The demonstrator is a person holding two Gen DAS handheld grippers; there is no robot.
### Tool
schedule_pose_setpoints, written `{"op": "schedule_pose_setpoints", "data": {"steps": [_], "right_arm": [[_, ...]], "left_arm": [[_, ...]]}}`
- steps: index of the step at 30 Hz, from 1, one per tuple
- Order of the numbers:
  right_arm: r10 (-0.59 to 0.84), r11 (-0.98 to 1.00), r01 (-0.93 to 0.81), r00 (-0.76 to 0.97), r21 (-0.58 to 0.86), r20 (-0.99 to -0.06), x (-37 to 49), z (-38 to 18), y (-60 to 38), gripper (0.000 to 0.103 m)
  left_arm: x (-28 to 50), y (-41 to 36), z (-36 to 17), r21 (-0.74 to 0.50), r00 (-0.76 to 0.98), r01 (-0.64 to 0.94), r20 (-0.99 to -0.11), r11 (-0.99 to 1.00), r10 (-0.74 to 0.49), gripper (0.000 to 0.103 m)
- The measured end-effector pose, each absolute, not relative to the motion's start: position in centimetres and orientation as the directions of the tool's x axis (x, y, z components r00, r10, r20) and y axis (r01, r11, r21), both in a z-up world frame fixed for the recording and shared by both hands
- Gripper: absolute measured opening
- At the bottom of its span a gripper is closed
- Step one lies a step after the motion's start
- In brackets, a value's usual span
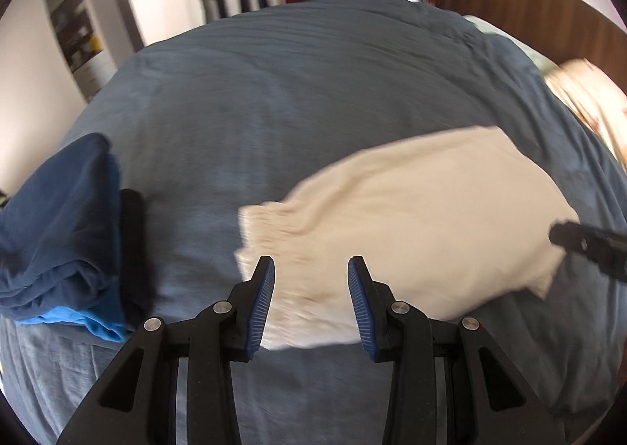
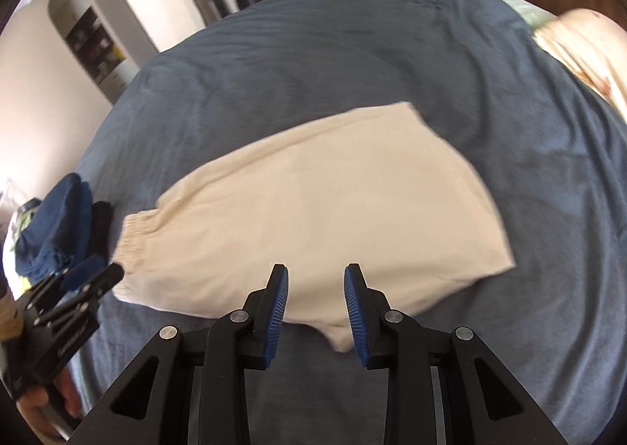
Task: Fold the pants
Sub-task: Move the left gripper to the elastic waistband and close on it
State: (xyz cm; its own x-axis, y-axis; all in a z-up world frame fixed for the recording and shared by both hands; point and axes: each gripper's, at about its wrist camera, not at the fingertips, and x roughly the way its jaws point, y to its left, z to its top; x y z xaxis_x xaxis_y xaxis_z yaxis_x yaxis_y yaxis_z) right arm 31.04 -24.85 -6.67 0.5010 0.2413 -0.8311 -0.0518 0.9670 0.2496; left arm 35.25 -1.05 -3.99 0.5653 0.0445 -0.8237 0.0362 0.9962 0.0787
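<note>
Cream cotton pants with a gathered elastic waistband [image 2: 313,217] lie flat on the slate-blue bed cover [image 2: 352,64], already doubled into a compact slab. Waistband end sits toward the left hand-held gripper [image 1: 311,268], the far folded edge toward the right hand-held gripper [image 2: 316,274].

Left hand-held gripper: blue ribbed pads [image 1: 263,304] apart, nothing between them, hovering directly over the waistband ruffle. Right hand-held gripper: pads apart too, empty, poised just ahead of the pants' near edge, close to the small corner tab that pokes out toward it.

Why this layout, as I read it: one hand-held gripper at each end of the cloth lets both ends be pinched together, so a fold carries over without skewing. Pants sit centred ahead of both, on bare cover, so there's room to flip either way.

Stack of folded navy and bright-blue garments [image 1: 62,245], with something black beside it, sits off to the left of the left hand-held gripper, apart from the pants. Probably the done pile, parked out of the fold path.

Judgement: late stage, maybe one more fold or a transfer to the stack. Frames are motion-blurred, so contact with the cloth can't be confirmed.
</note>
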Motion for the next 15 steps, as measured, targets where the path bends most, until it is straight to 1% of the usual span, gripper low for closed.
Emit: {"op": "schedule_pose_setpoints", "data": {"steps": [6,11,15], "right_arm": [[0.295,0.955,-0.115,0.493,0.275,-0.819,31.8,-6.5,-20.8,0.03],[0.34,0.94,-0.159,0.481,0.301,-0.809,32.4,-6.5,-17.9,0.03],[0.358,0.933,-0.192,0.455,0.303,-0.815,32.9,-7.0,-16.1,0.03]], "left_arm": [[36.2,2.8,-5.3,-0.001,0.532,-0.053,-0.846,0.999,0.027,0.038],[36.1,4.1,-6.9,-0.096,0.485,-0.046,-0.872,0.994,-0.062,0.038],[36.1,4.8,-8.0,-0.176,0.469,-0.057,-0.874,0.983,-0.129,0.038]]}}
